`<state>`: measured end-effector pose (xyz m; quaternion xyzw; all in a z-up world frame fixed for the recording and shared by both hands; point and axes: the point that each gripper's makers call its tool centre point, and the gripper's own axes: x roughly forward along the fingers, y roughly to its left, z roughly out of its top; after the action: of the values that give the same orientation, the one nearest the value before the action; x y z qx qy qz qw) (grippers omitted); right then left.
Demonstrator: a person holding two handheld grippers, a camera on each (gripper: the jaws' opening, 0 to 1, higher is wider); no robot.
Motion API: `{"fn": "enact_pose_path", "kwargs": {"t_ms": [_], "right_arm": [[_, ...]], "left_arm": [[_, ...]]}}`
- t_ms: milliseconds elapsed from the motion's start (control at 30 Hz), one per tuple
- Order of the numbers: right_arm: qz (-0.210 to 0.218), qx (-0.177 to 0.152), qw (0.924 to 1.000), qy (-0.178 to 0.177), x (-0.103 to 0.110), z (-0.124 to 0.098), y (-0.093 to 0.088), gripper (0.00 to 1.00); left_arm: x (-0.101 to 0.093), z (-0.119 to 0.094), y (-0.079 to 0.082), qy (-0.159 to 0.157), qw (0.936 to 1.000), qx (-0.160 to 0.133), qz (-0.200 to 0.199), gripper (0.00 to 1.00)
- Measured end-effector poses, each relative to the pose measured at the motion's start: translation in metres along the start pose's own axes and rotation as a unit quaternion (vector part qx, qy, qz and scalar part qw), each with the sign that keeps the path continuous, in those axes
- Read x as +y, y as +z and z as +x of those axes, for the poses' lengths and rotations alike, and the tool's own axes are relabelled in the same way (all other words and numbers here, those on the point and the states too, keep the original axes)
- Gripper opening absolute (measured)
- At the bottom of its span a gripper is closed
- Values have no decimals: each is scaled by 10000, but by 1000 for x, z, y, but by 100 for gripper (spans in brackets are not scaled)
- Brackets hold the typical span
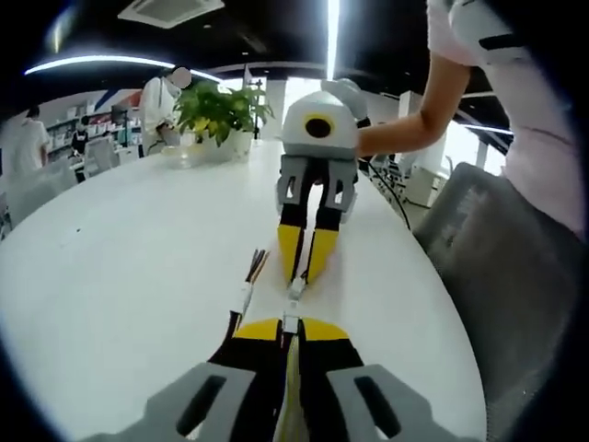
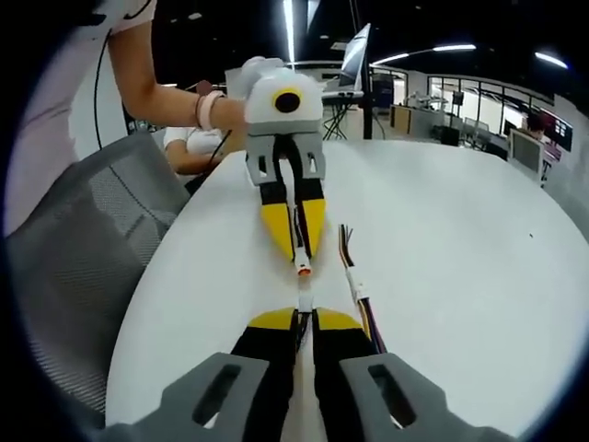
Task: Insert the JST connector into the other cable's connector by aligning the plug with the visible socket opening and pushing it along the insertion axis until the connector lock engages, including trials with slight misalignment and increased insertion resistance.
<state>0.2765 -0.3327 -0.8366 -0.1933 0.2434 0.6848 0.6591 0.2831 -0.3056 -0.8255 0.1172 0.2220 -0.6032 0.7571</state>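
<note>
Both grippers face each other nose to nose over the white table (image 1: 110, 276), one connector each. In the left gripper view the left gripper (image 1: 291, 324) has its jaws pinched tight on a small white connector (image 1: 292, 318) w/ its cable running back between the jaws. Opposite, the right gripper (image 1: 306, 269) has its yellow tips closed on the other cable's connector (image 1: 296, 288); the two housings sit just apart or barely touching, can't tell which. In the right gripper view the left gripper's tips carry a connector w/ an orange end (image 2: 303, 271), facing the white piece (image 2: 304, 301) at the right gripper's own tips. A spare wire bundle (image 2: 354, 276) lies on the table just beside the pair.

Handling, as a judgement: both parts look tiny, light, hard plastic, prob smooth so they can twist in the jaws. Wires are soft and give no push; grip must be on the housing body, not the leads, and clear of the socket mouth and latch. Pins and lock tab likely fragile, so push straight along the axis, no wiggle force if it binds
</note>
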Motion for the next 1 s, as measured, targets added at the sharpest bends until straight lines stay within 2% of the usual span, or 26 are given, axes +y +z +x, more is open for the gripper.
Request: {"fn": "enact_pose_path", "kwargs": {"t_ms": [167,733,1000], "right_arm": [[-19,-48,10000,22,0,2,5,3],[-156,-38,9998,126,7,9,10,3],[-282,29,9994,174,10,10,9,3]], "left_arm": [[-1,1,-6,-36,9999,156,21,0],[-3,4,-2,-8,9999,140,28,0],[-4,6,-4,-77,9996,250,80,0]]}}
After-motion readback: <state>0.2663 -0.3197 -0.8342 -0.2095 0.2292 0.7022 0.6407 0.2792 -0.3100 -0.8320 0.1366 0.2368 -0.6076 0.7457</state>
